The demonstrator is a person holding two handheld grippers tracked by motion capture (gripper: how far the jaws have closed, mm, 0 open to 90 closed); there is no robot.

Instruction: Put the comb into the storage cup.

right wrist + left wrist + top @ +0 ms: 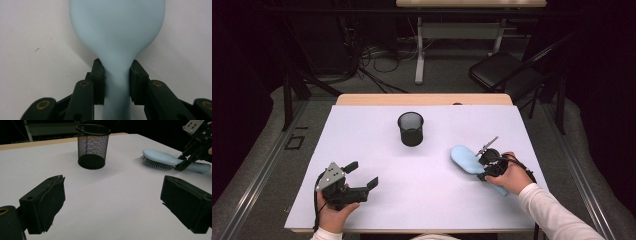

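- While your right gripper (117,82) pinches the blue hairbrush (117,30) at its thin neck, you are at the grab step; the brush head lies ahead of the jaws, on the table (422,200).
- Next, lift and carry it to the mesh cup (411,128).
- The cup looks empty, though its bottom is dark.
- Your left gripper (362,178) has wide jaws, holding nothing.

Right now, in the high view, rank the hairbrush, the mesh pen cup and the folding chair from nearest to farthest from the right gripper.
1. Light blue hairbrush: its neck sits between the jaws of the right gripper, lying on the table's right side.
2. Black mesh pen cup: upright at the table's middle, toward the far edge.
3. Black folding chair: on the floor beyond the table's far right corner.
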